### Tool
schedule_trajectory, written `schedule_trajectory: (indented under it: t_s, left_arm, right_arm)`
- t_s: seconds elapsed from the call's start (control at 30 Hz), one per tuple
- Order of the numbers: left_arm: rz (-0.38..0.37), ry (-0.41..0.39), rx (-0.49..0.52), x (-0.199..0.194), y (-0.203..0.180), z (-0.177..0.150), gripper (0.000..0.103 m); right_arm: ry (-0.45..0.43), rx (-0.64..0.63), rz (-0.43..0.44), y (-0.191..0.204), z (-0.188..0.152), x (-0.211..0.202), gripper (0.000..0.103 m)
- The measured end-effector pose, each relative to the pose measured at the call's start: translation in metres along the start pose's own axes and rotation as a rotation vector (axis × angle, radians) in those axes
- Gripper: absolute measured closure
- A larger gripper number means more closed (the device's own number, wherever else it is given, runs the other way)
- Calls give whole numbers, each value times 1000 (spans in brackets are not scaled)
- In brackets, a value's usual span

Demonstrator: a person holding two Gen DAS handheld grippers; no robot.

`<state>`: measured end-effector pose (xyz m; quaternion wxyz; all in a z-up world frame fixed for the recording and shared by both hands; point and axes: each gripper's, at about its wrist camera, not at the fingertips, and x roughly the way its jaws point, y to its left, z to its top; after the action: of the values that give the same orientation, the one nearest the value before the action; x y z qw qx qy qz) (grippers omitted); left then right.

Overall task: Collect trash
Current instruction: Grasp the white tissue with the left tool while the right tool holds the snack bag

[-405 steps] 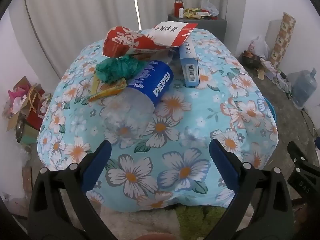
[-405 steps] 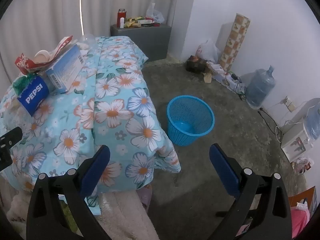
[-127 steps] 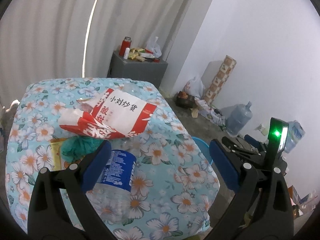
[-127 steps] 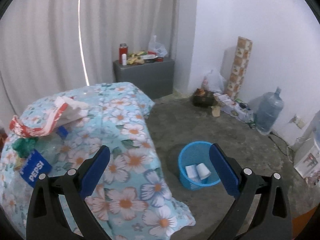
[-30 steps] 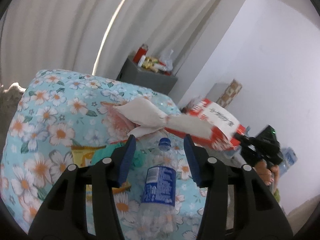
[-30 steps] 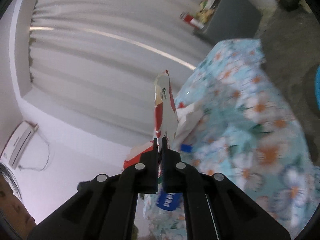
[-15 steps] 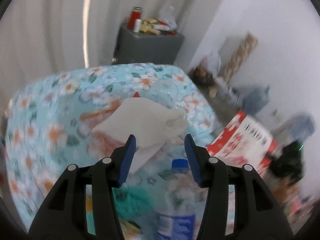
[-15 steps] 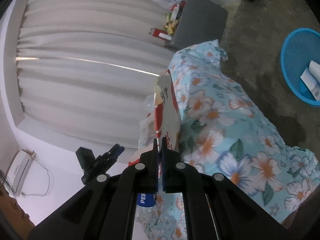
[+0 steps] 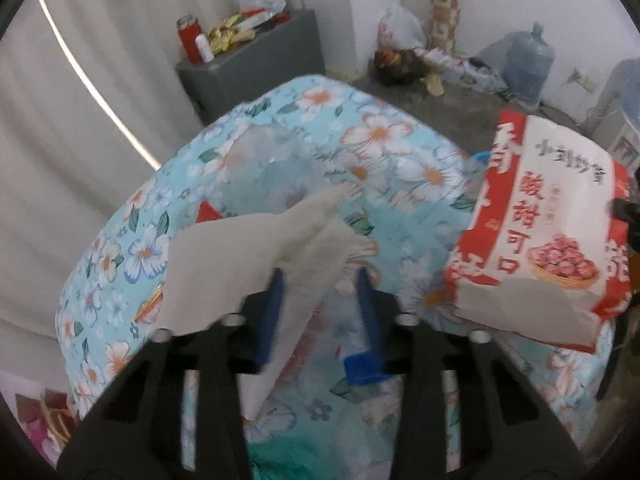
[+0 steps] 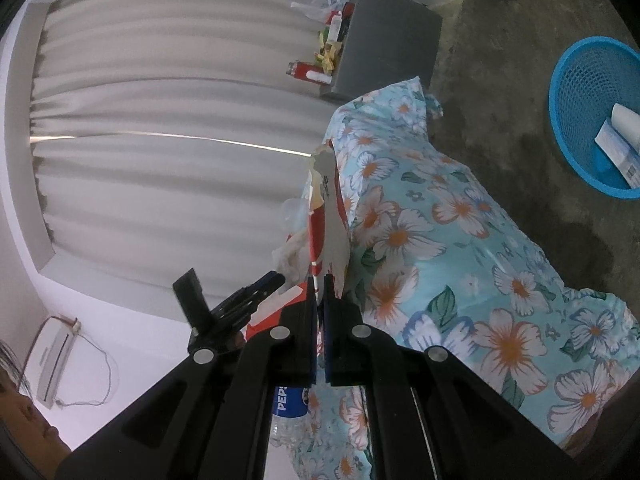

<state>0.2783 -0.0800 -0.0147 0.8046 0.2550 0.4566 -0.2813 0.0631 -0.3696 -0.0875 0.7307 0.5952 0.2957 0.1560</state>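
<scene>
Your right gripper (image 10: pixel 319 280) is clamped on the edge of the red-and-white snack bag (image 9: pixel 548 236), holding it up off the right side of the table. Your left gripper (image 9: pixel 320 280) has just been closing; a pale torn wrapper (image 9: pixel 256 256) lies between its jaws, against the left pad, but I can't tell if both pads press it.

Surface: table under a light-blue floral cloth (image 9: pixel 380 148). Pepsi bottle (image 10: pixel 290 400) lies on it near you, teal crumpled bag (image 9: pixel 280 460) at the near edge, a clear plastic piece (image 9: pixel 264 156) further back.

Room: white curtain (image 10: pixel 160 120) behind the table, grey cabinet (image 9: pixel 256 60) at the far end with a red can (image 9: pixel 189 38) and wrappers on top. Bare concrete floor (image 10: pixel 500 80). Blue basket (image 10: pixel 568 80) on the floor to the right of the table, holding a carton and a cup. Water jug (image 9: pixel 528 64) by the far wall.
</scene>
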Motion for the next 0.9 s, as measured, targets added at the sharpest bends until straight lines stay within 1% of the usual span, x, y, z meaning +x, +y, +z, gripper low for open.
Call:
schedule_trajectory:
  t_s: [0.03,0.07,0.1,0.13,0.17,0.3,0.37,0.43,0.5,0.53,0.57,0.63,0.67,0.7,0.83,0.9]
  left_arm:
    - [-16,5,-22,1,5,0,88]
    - [-31,6,-46,1,10,0,93]
    - [-35,-1,-62,-2,14,-1,96]
    - [-34,-9,-70,-4,16,-1,103]
    - [-32,-23,-79,-9,21,-2,103]
    - [-20,-75,-89,-25,28,-5,103]
    - [-32,-95,-81,-32,28,-5,103]
    - [-49,-82,-64,-31,24,-4,103]
    - [-38,-44,-50,-23,17,-3,88]
    - [-28,-33,-44,-19,15,-4,76]
    - [-14,-15,-29,-12,11,-3,74]
    - [9,27,-14,1,8,-3,74]
    - [20,54,-19,10,9,-2,74]
    - [24,65,-27,14,10,-2,74]
    - [30,69,-39,22,16,-1,74]
    - [15,65,-54,22,20,-1,82]
  right_arm:
    - [1,1,2,-1,0,0,100]
    - [1,3,3,-1,1,0,100]
    - [2,4,5,-2,1,0,100]
    - [3,4,7,-1,1,0,100]
    - [4,3,8,-1,0,0,100]
    - [5,2,16,-2,0,1,100]
    - [7,1,20,0,0,0,100]
    - [7,-1,22,1,-1,1,100]
    - [7,-2,23,2,-2,2,100]
    - [6,-1,23,3,-2,2,100]
    - [6,-2,23,3,-2,2,100]
    - [4,-1,23,3,-3,2,100]
    - [4,0,24,3,-3,2,100]
    - [4,1,25,3,-3,2,100]
    - [3,8,26,2,-3,3,100]
    - [5,10,28,1,-2,3,100]
